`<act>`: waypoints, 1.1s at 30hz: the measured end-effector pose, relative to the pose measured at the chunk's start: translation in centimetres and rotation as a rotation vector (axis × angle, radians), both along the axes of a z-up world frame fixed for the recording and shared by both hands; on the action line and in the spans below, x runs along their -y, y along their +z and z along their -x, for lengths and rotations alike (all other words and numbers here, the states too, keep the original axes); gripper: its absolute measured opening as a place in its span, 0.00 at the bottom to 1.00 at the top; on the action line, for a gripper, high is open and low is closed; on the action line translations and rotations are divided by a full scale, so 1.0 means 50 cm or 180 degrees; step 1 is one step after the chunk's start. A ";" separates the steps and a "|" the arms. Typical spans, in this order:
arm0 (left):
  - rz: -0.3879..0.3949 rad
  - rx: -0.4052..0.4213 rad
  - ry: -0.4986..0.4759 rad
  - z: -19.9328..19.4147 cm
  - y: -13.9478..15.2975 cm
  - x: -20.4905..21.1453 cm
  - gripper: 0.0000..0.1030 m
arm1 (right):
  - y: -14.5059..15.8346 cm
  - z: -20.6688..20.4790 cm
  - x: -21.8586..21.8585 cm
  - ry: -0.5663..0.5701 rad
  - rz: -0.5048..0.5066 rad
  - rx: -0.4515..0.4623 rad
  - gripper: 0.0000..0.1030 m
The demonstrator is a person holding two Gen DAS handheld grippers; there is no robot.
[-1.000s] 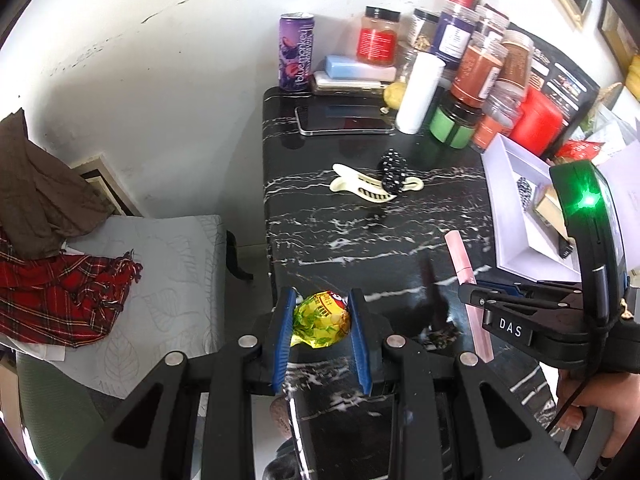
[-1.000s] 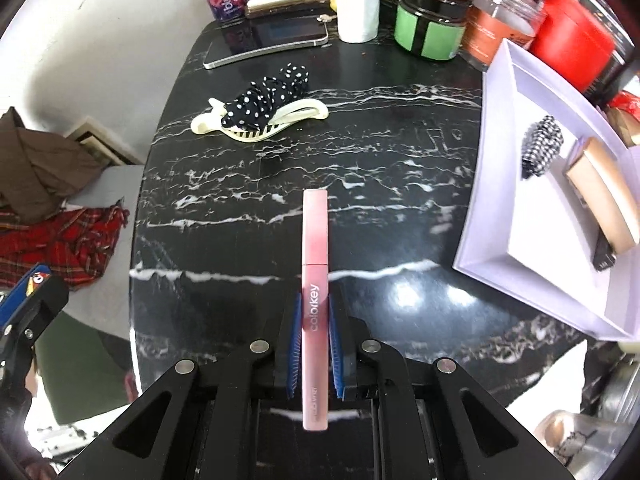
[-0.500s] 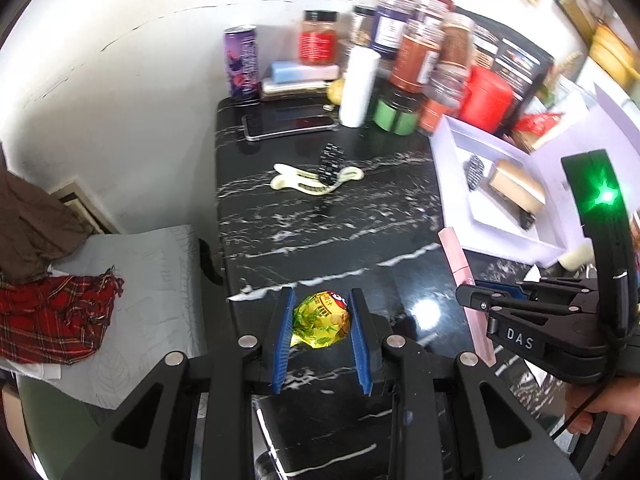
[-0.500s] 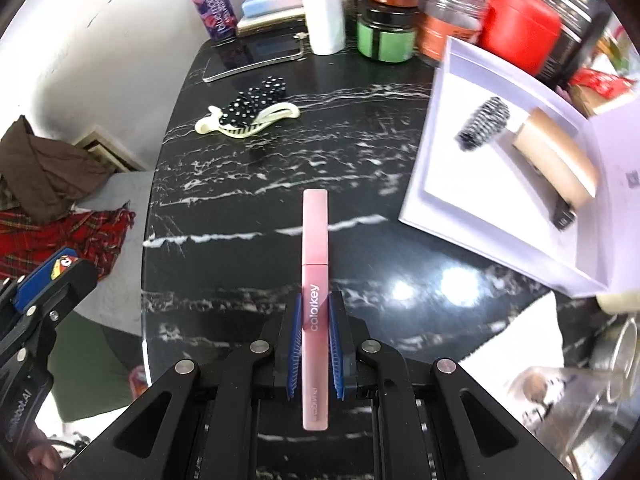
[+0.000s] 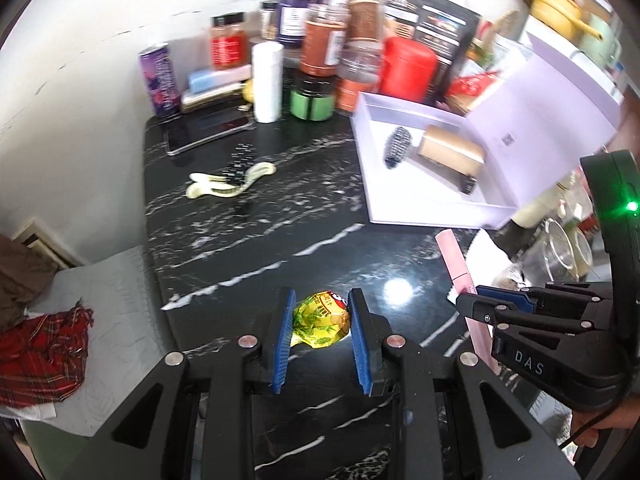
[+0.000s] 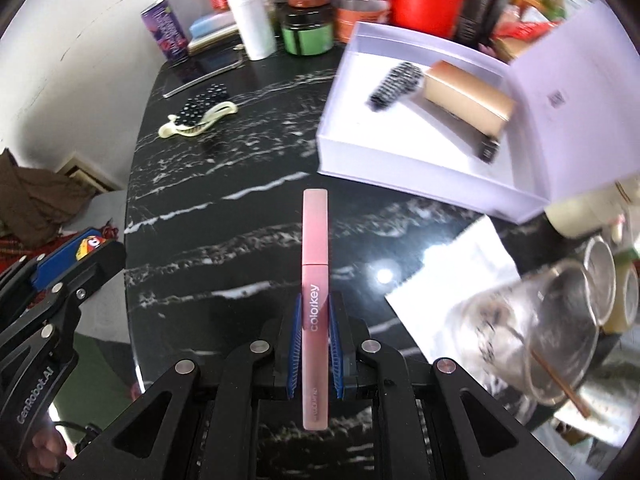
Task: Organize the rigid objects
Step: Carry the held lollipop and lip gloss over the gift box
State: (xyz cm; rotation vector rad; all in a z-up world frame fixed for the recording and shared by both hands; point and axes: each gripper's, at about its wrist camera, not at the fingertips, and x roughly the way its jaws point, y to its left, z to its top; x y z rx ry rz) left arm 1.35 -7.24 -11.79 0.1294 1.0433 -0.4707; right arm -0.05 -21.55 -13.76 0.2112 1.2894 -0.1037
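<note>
- At the far left, beside the worktop [image 5: 248, 240], a red plaid cloth [image 5: 40, 356] and a brown cloth [image 5: 20, 276] lie on a lower padded surface; they are soft things and probably not part of this sorting.
- The left claw [image 5: 322, 316] is clamped on a small round thing in a yellow foil wrapper [image 5: 320, 320]. The blue pads press on both its sides, so it hangs above the dark marble and cannot roll away.
- Behind it, a cream hair clip [image 5: 228, 184] with a black dotted bow lies loose on the worktop, near a phone [image 5: 208, 132]. I judge it is not yet sorted.
- Along the back wall stand a purple can [image 5: 158, 80], a white bottle [image 5: 267, 80] and many jars, packed close together; they seem to be stored there, not waiting.
- The right claw [image 6: 314, 320] is closed tight on a pink lip gloss tube [image 6: 315, 264]. It grips the lower half, so the long cap end sticks forward, which should make it easy to lay the tube down flat.
- To the right is the open white box [image 6: 400, 160], its lid standing up behind. A checked hair clip [image 6: 396, 84] and a tan case [image 6: 468, 100] already lie inside, so this is likely where both held things go.
- At the far right, glass cups [image 6: 532, 328] stand near the box, where a low swing could knock them.
</note>
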 end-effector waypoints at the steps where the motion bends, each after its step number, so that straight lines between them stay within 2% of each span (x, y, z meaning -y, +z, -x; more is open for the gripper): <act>1: 0.0006 -0.0011 -0.0038 0.003 -0.001 0.006 0.26 | 0.002 0.008 0.005 -0.0034 0.0007 -0.0002 0.13; 8: 0.0029 -0.0116 -0.0220 0.012 -0.008 0.050 0.26 | 0.006 0.049 0.030 -0.0203 0.0037 -0.0047 0.13; 17: 0.0076 0.0026 -0.0307 0.001 0.020 0.102 0.26 | 0.016 0.062 0.060 -0.0217 0.0028 0.0022 0.13; 33: 0.0160 0.0131 -0.0287 -0.078 0.062 0.193 0.26 | 0.060 0.012 0.142 -0.0163 0.0073 0.0157 0.13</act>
